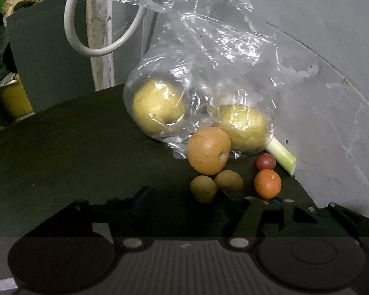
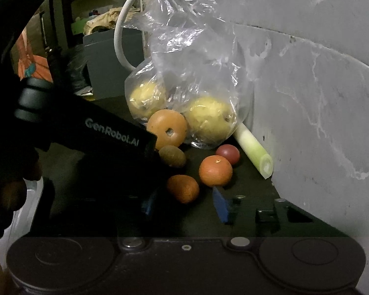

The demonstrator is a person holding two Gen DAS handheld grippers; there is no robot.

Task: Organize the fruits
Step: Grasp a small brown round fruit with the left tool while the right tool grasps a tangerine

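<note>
On a dark tabletop point(image 1: 73, 147) a clear plastic bag point(image 1: 204, 56) holds two yellow fruits point(image 1: 158, 107). In front of the bag lie a large orange-brown fruit point(image 1: 208, 150), two kiwis point(image 1: 203, 188), an orange mandarin point(image 1: 267, 183), a small red fruit point(image 1: 265, 161) and a piece of leek point(image 1: 281, 154). My left gripper point(image 1: 187, 196) is open, the nearer kiwi just ahead of its fingertips. My right gripper point(image 2: 184, 204) is open too, its blue pads point(image 2: 220, 204) either side of that nearer kiwi point(image 2: 183, 188). The left gripper's black body point(image 2: 86, 135) fills the left of the right wrist view.
A grey wall point(image 1: 319, 73) runs close along the right, the leek piece touching it. Behind the bag hang a white cable loop point(image 1: 86, 46) and a white post. A grey box point(image 1: 49, 61) and a yellow container point(image 1: 14, 98) stand beyond the table's far left edge.
</note>
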